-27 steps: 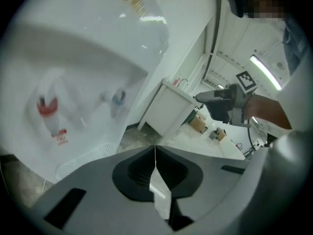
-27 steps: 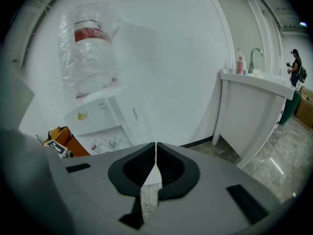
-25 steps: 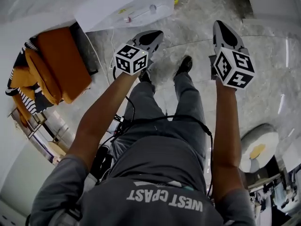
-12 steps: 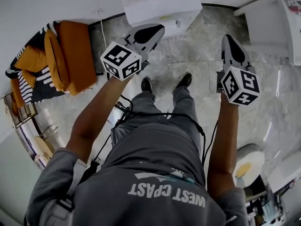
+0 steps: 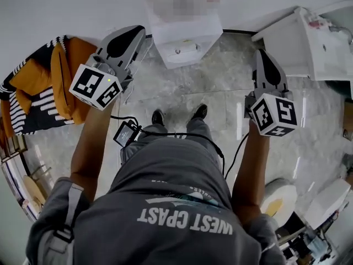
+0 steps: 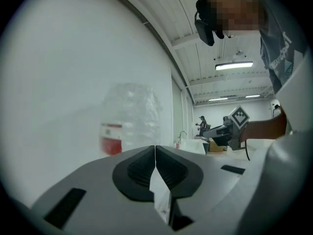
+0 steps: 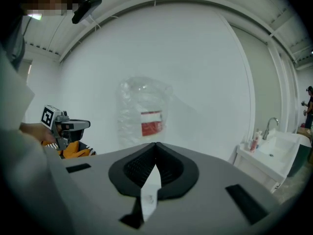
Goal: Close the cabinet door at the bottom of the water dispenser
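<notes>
Ahead of both hand-held grippers, roughly midway between them, the white water dispenser point(image 5: 185, 43) stands backed against the white wall point(image 5: 66, 4). A clear bottle point(image 7: 144, 112) with a red label sits on top of it. From the head view only its top and upper front show, and no view shows the cabinet door at its bottom, so I cannot tell how that door stands.

The left hand-held gripper point(image 6: 155, 150) is held up level, angled toward the dispenser. Its jaws are pressed together with nothing between them. The right hand-held gripper point(image 7: 156, 146) is raised as well, tipped slightly down toward the bottle, its jaws likewise together and empty.

An orange seat point(image 5: 63, 93) lies just outside the left hand-held gripper. A white sink unit point(image 5: 309, 37) stands beyond the right one, and grey marble floor point(image 5: 220, 87) lies below both.
</notes>
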Tool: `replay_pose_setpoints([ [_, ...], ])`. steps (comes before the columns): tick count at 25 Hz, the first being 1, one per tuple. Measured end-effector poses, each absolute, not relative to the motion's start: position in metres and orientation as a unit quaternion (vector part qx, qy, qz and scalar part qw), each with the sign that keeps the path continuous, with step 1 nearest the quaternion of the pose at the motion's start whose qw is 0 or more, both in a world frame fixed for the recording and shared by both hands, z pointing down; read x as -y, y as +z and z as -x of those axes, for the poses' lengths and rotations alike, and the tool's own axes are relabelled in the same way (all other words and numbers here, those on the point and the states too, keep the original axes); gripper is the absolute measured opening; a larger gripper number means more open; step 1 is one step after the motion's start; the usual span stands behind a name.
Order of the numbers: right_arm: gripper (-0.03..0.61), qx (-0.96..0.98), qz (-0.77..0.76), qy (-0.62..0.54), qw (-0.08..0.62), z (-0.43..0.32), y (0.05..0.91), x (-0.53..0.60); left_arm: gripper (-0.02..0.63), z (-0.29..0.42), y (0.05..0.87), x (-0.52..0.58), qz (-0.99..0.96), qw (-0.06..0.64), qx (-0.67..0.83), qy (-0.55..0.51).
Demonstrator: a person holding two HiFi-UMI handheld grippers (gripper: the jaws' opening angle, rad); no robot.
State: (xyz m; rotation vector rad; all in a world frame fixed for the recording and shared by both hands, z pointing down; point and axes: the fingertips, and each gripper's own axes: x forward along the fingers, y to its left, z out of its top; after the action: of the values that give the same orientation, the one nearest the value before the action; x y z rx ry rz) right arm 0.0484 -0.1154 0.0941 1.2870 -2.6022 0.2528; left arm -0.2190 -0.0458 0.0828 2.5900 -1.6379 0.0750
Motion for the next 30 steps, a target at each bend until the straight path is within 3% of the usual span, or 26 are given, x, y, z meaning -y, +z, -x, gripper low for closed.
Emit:
replay_pose_setpoints([
  [6, 0.028, 0.895, -0.438, 0.038, 0.071, -0.024, 0.023, 0.096, 0.018, 0.261, 0.003, 0.031, -0.826, -0.017, 0.564, 0.012],
  [13, 0.027, 0.904, -0.424, -0.006, 0.049, -0.006, -0.044, 0.060, 0.019, 0.254, -0.070, -0.009, -0.834, -0.093, 0.544, 0.011],
  [30, 0.026, 0.903, -0.425, -0.020, 0.049, 0.007, -0.047, 0.055, 0.020, 0.265, -0.048, -0.020, -0.838, -0.084, 0.539, 0.021],
])
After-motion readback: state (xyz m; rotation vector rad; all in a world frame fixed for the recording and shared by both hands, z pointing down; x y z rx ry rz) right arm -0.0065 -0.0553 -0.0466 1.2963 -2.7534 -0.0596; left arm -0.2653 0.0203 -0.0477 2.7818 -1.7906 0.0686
